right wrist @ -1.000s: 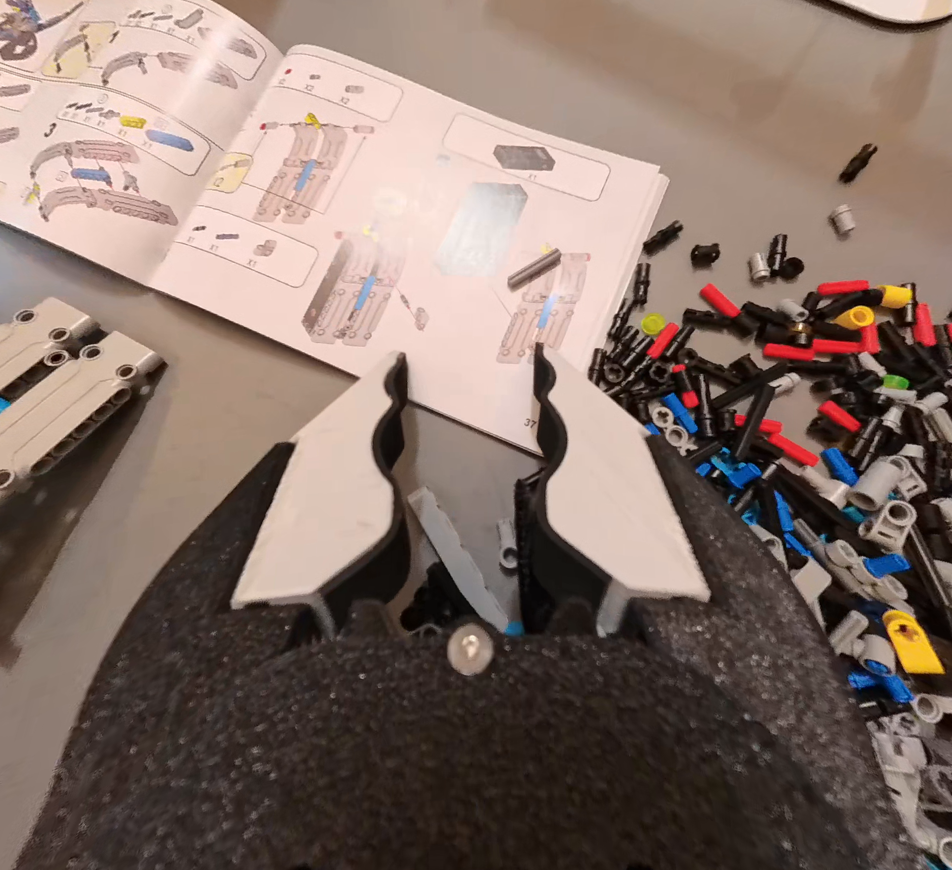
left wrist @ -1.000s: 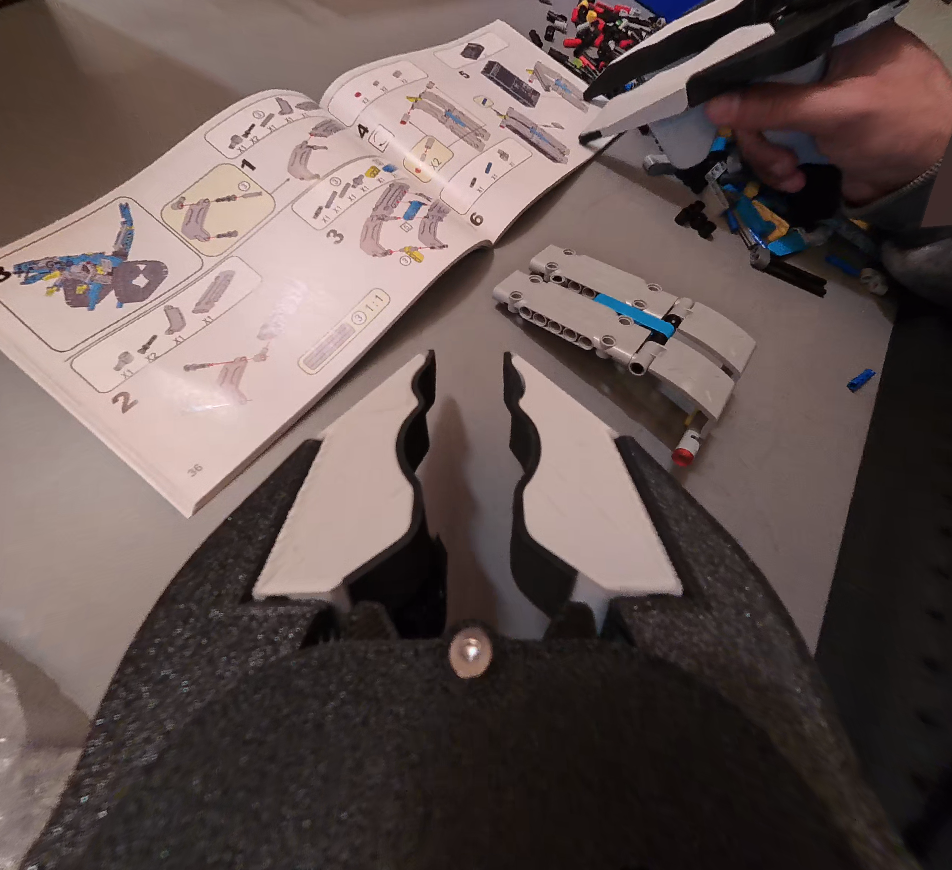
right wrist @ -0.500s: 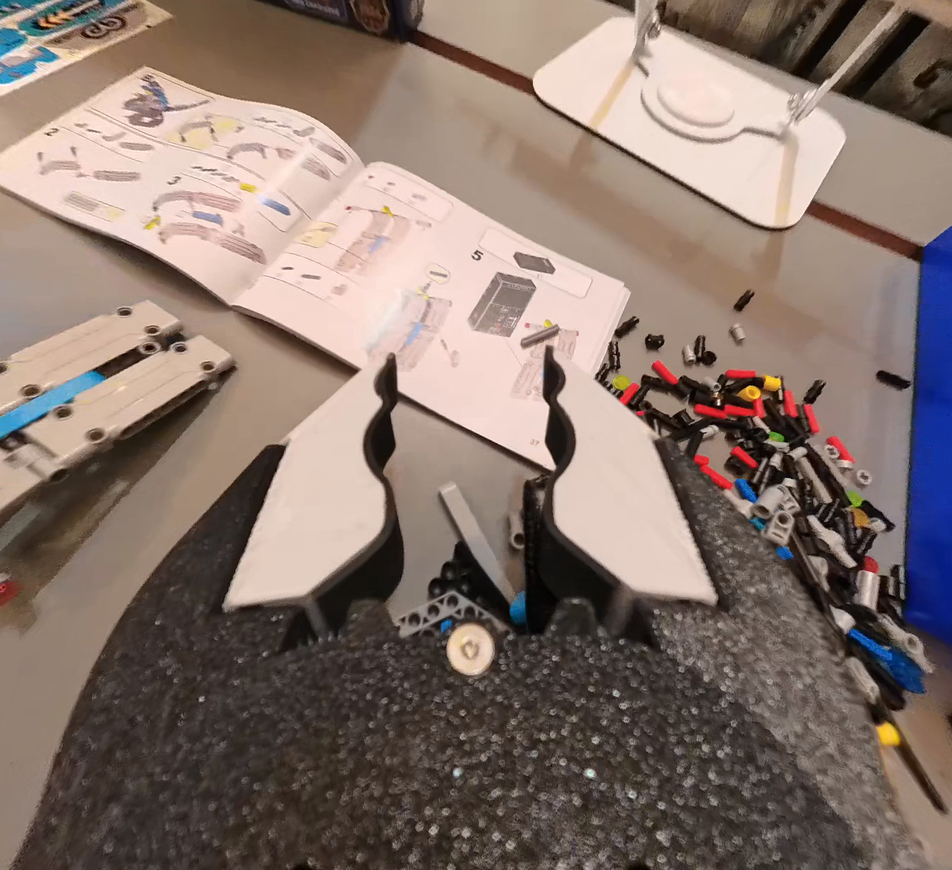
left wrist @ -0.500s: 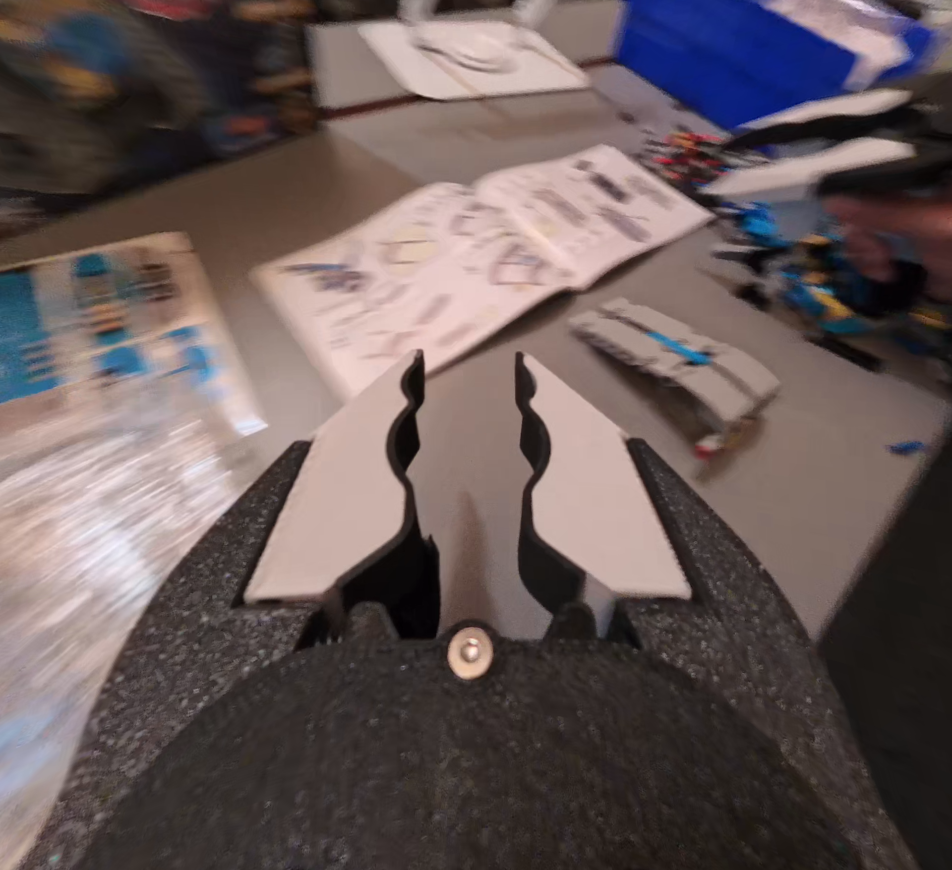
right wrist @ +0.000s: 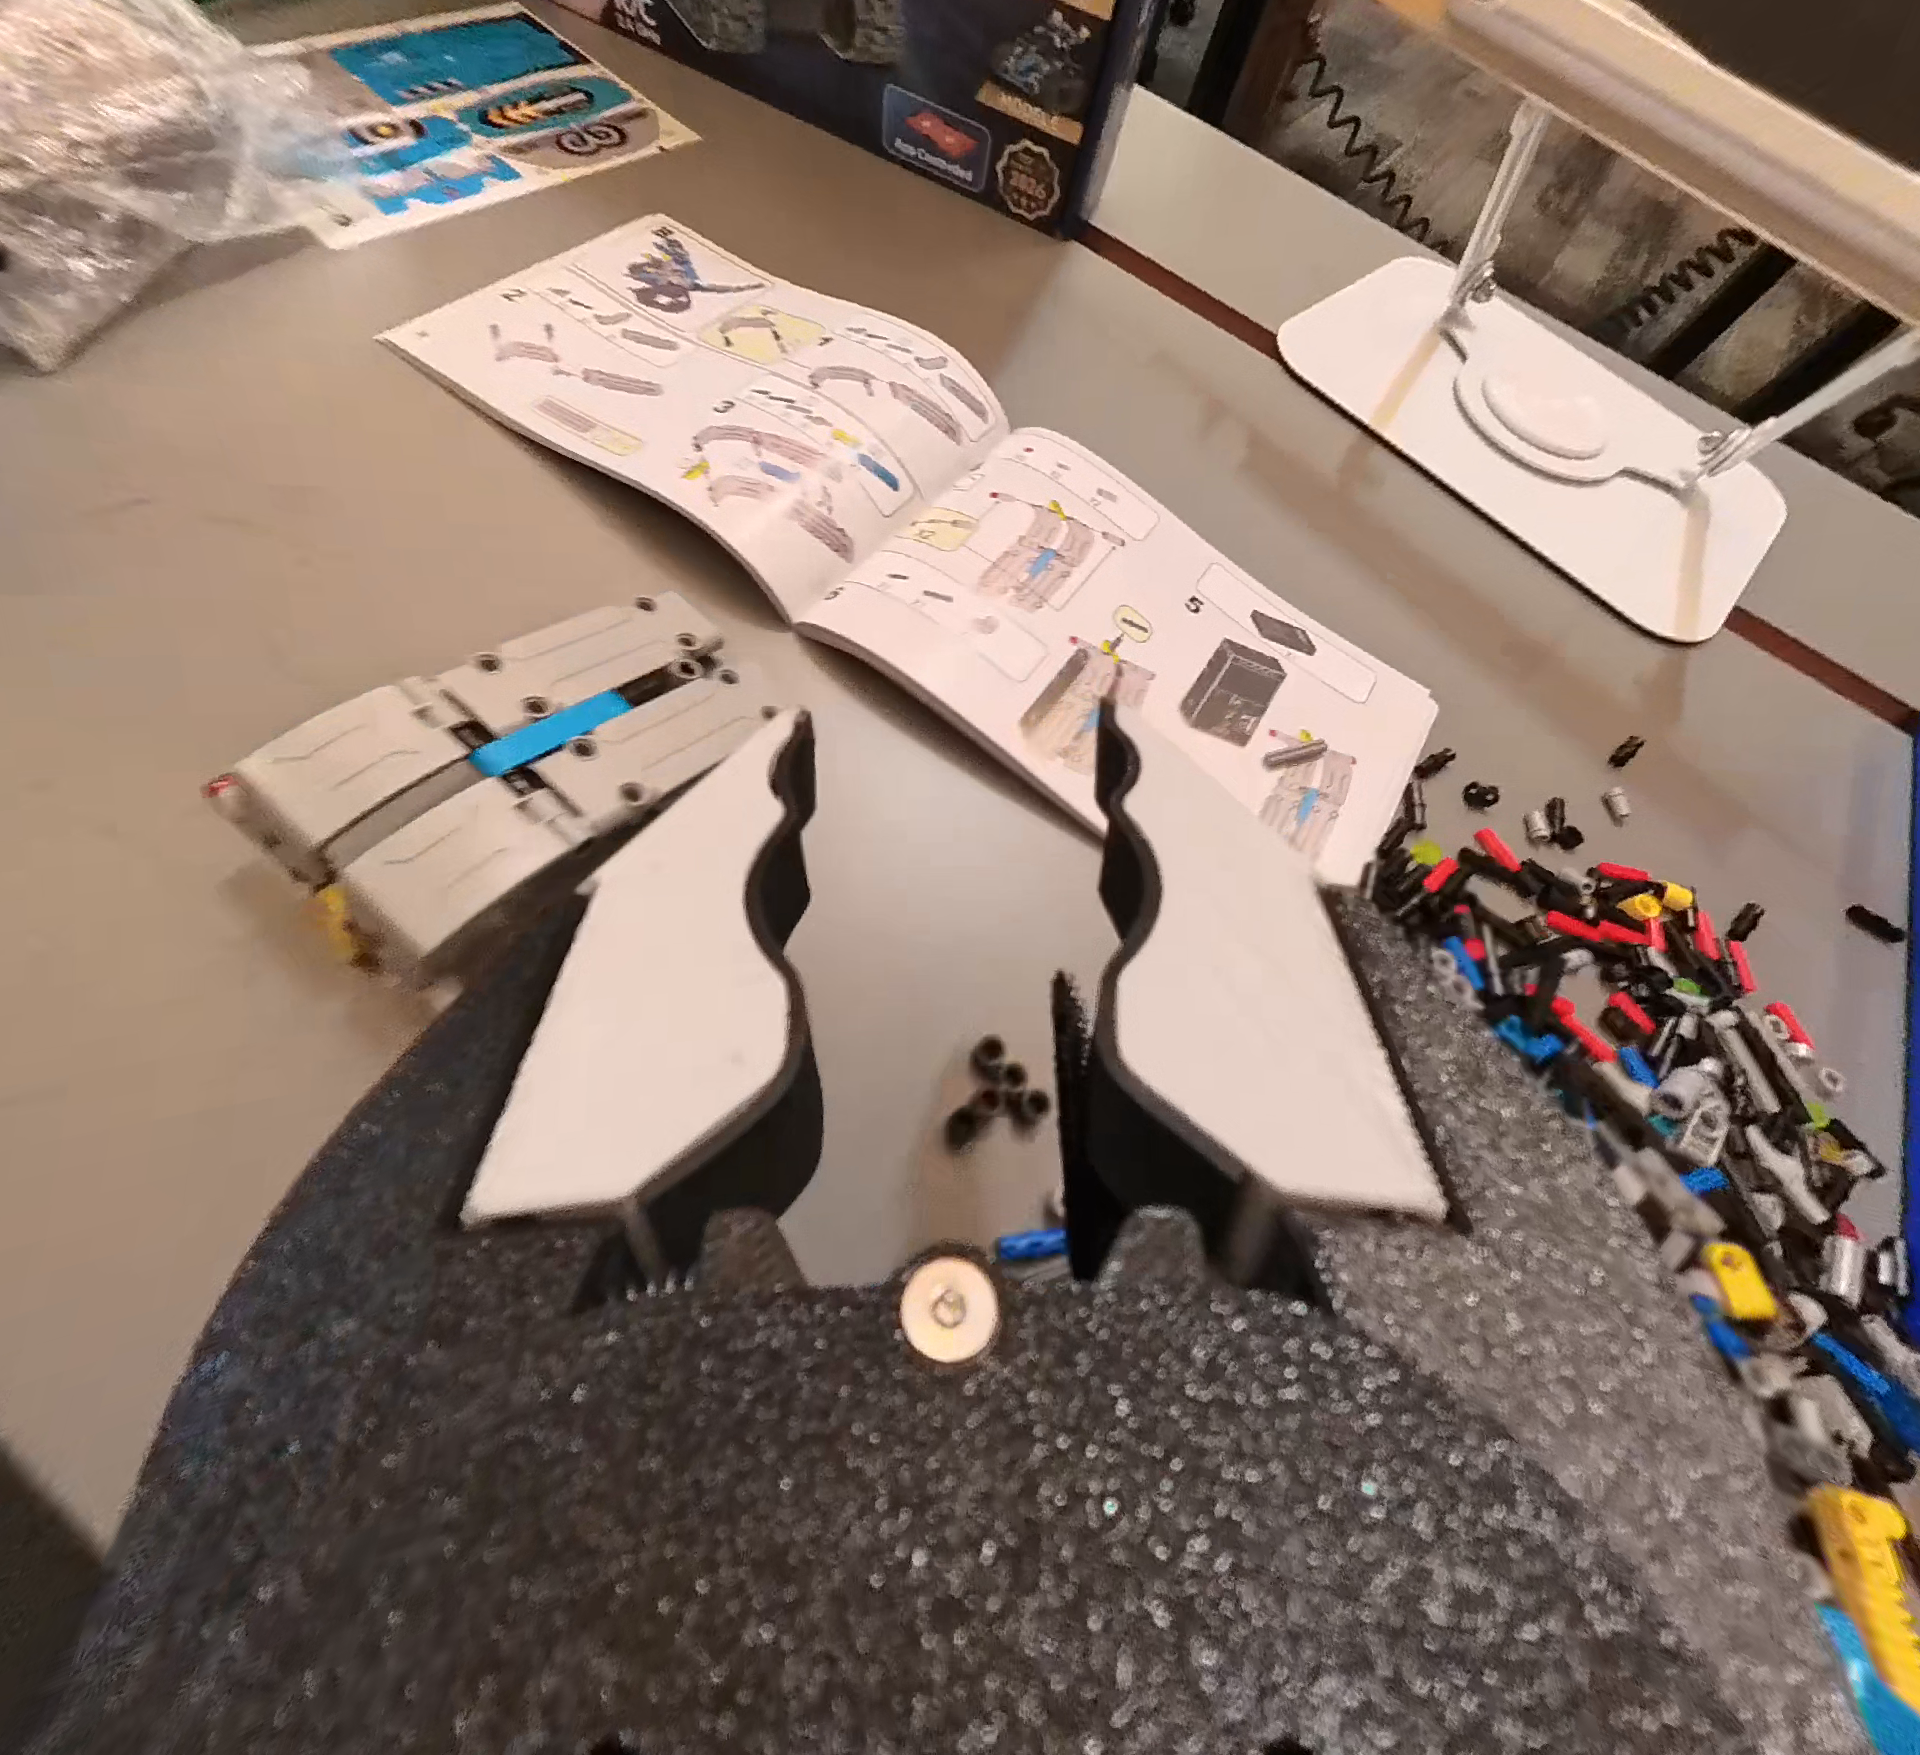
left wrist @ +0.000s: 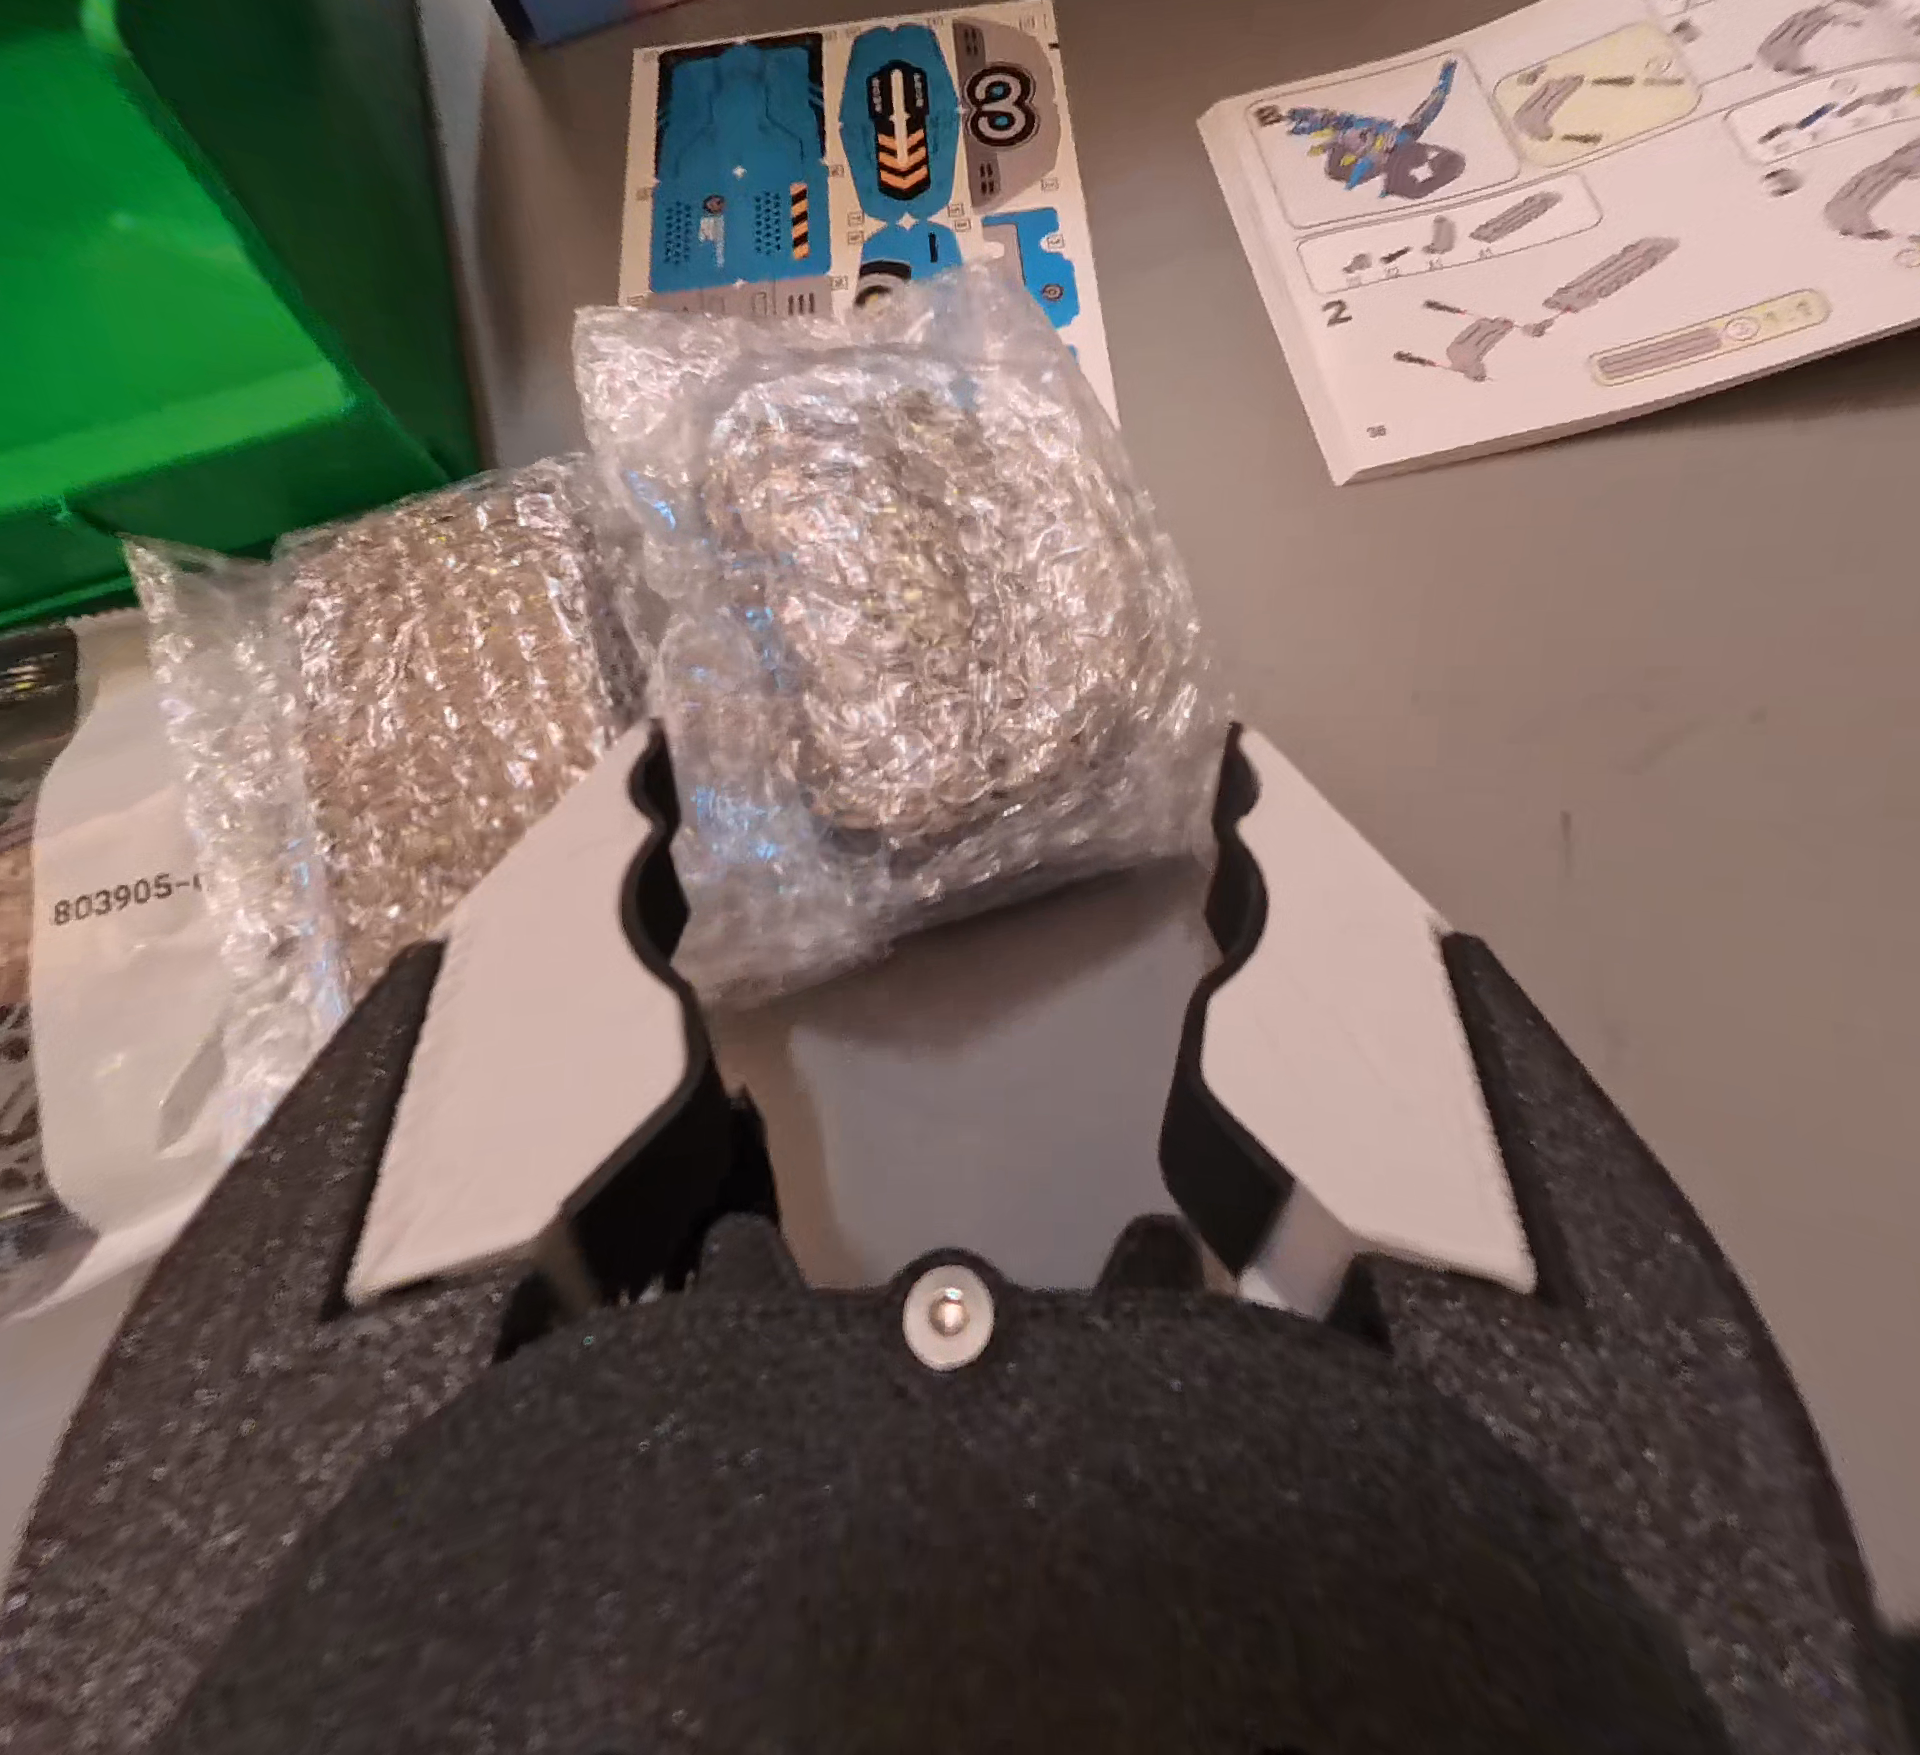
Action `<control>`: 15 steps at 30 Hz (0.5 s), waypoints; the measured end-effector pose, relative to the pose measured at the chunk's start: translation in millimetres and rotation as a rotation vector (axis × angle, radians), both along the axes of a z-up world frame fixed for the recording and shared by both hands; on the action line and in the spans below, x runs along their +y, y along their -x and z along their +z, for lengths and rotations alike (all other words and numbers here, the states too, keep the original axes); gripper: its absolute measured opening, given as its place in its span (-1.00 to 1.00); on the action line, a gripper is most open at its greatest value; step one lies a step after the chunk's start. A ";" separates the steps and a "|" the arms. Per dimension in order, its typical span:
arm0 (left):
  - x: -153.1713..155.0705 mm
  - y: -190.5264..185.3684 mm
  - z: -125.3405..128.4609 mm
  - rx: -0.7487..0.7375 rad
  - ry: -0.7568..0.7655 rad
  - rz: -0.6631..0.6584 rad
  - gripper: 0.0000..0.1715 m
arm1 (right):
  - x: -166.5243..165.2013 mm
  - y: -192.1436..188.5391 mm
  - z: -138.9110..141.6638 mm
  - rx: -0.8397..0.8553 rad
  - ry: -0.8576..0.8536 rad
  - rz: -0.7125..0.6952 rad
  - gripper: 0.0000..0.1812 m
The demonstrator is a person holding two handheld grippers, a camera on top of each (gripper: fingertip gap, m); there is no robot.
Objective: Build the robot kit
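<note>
Your left claw (left wrist: 940, 775) released, spread wide about a bubble-wrapped bundle (left wrist: 904, 645) on the counter (left wrist: 1507, 770), sticker sheet (left wrist: 831, 147) beyond, your right claw (right wrist: 951, 749) released, empty, above the counter between grey assembly (right wrist: 468, 770) and manual (right wrist: 883, 510).

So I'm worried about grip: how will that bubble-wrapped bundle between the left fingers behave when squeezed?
The bubble-wrapped bundle probably squashes before the open left hand-held gripper bites. Its glossy film looks slippery. It seems light and may slide.
</note>
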State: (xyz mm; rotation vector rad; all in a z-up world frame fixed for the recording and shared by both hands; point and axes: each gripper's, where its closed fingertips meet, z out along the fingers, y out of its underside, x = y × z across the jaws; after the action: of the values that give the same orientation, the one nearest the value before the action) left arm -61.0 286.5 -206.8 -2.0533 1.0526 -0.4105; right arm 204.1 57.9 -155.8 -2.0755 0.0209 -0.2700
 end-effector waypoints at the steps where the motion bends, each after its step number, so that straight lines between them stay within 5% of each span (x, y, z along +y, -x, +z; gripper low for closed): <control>1: -4.0 0.9 2.7 -0.023 0.015 -0.008 0.15 | -4.3 5.8 2.2 0.021 -0.013 0.006 -0.43; 9: -3.9 -1.0 0.6 0.030 0.013 -0.053 -0.21 | -25.8 32.5 13.3 0.028 -0.079 0.053 -0.49; 12: -25.8 -7.5 24.3 -0.192 0.176 -0.134 -0.22 | -27.6 34.5 14.5 0.045 -0.105 0.064 -0.50; 15: -59.6 -12.9 70.6 -0.600 0.509 -0.226 -0.24 | -24.7 41.4 12.5 0.084 -0.104 0.093 -0.49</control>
State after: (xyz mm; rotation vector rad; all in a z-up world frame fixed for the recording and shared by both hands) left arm -48.1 226.9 -136.3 -2.0161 0.8536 -1.4331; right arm 162.8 33.2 -143.3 -1.9770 -0.0110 -0.1224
